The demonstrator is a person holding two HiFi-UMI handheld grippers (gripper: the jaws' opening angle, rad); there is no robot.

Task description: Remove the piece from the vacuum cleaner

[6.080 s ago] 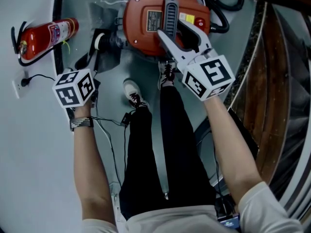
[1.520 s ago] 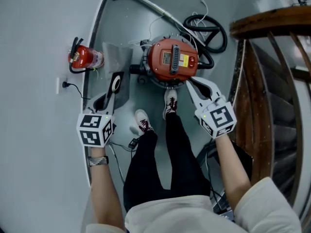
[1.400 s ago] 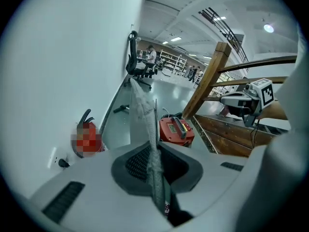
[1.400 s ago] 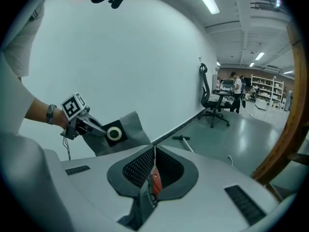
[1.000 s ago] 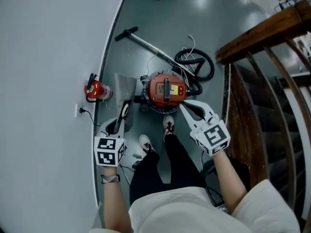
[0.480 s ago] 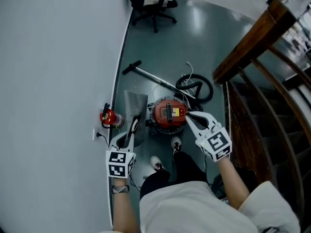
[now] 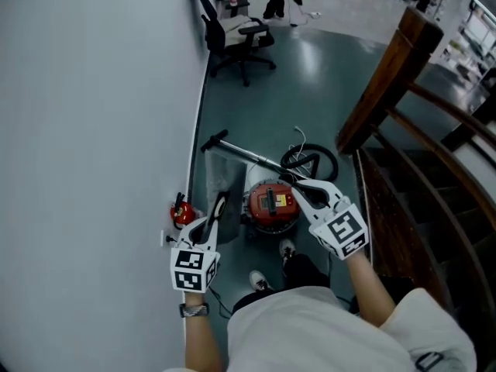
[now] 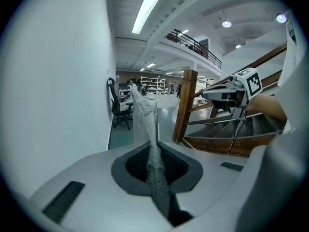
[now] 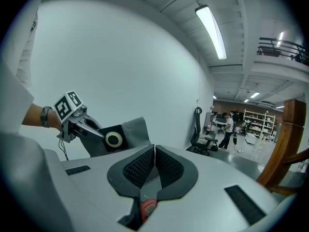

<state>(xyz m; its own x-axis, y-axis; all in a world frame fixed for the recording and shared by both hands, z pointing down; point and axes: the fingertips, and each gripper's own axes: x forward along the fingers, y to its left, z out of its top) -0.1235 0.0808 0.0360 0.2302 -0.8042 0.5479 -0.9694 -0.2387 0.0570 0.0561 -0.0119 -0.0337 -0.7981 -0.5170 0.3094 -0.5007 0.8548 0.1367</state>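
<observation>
**Narrow lane, cluttered floor**

A white wall (image 7: 93,91) closed the left, a wooden stair railing (image 7: 387,76) the right. Below, the vacuum cleaner (image 7: 273,205), its wand (image 7: 248,155) and a fire extinguisher (image 7: 181,214) crowded the floor (image 7: 310,76); beyond, it lay open up to an office chair (image 7: 236,37).

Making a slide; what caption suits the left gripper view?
Left tongs shut on the grey dust bag, held up beside a white wall and wooden staircase.

Both held forward: left gripper (image 7: 218,204) jaws pinch a grey bag (image 8: 145,112), right gripper (image 7: 291,183) jaws closed together.
</observation>
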